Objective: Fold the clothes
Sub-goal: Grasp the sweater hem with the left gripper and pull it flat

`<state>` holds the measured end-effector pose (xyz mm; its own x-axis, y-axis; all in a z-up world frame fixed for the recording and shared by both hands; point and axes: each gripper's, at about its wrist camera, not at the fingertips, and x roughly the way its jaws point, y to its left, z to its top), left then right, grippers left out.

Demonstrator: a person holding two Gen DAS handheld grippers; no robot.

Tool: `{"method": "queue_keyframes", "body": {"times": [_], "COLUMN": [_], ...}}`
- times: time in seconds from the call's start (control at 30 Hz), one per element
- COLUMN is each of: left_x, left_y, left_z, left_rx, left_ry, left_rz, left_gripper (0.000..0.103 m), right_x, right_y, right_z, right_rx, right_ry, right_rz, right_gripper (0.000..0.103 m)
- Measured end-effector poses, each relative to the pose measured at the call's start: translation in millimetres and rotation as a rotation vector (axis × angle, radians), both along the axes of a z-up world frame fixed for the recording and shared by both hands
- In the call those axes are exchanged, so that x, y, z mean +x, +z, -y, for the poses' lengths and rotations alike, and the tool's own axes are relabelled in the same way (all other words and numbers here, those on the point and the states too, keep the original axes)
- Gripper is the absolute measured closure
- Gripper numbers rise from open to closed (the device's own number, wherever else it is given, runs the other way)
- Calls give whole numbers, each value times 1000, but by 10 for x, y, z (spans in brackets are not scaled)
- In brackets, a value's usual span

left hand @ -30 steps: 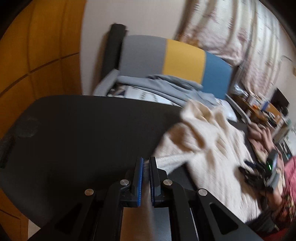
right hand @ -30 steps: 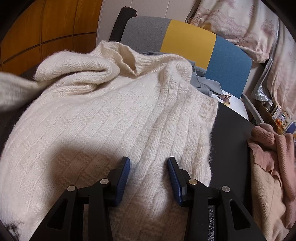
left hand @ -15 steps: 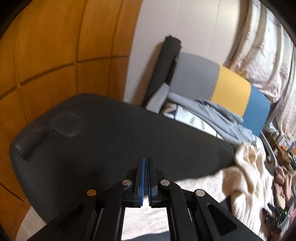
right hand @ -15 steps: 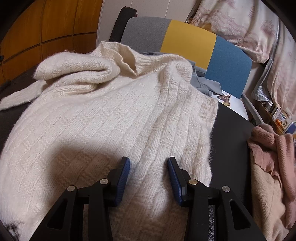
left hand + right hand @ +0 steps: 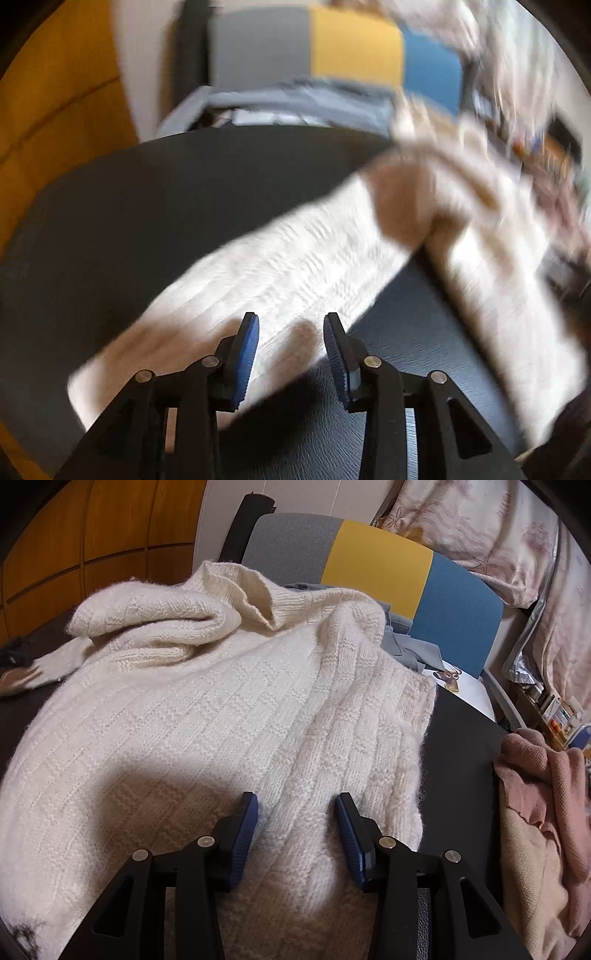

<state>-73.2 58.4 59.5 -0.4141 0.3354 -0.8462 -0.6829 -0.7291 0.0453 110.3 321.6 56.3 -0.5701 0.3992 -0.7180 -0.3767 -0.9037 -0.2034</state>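
Black table [image 5: 110, 221]: cream sweater [image 5: 207, 716] sleeve beneath just-opened left gripper [image 5: 291, 350] jaws.

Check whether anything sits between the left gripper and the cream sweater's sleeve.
Nothing visible does. The left gripper hangs right over the sleeve on the black table, its jaws just opened with only the knit between them. The view is blurred, though.

A cream knitted sweater [image 5: 207, 716] with a ribbed, basket-weave pattern lies on the matte black desk [image 5: 458, 738]. The grey, yellow and blue panelled chair back [image 5: 369, 565] stands behind it. A dusty-pink knitted garment [image 5: 535, 775] lies at right. The curtain [image 5: 480, 535] is pale with pink flowers; the wall panels [image 5: 92, 546] are orange-brown wood.
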Motion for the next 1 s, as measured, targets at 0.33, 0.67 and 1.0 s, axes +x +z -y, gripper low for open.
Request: {"method": "queue_keyframes", "body": {"times": [0.33,0.67,1.0], "left_x": [-117,-327,-840], "left_y": [-119,518,1272], "left_z": [-77,351,1128], "left_rx": [-30,154,305], "left_ry": [62,124,319], "left_rz": [-55,-43,-62], "left_gripper": [91,93,94], "right_x": [-8,-2,4], "right_y": [2,7,6], "right_z": [-16,-38,-53], "right_rx": [7,2,-3], "right_ry": [1,3,3], "right_rz": [4,2,-1], "right_gripper": [57,57,57]}}
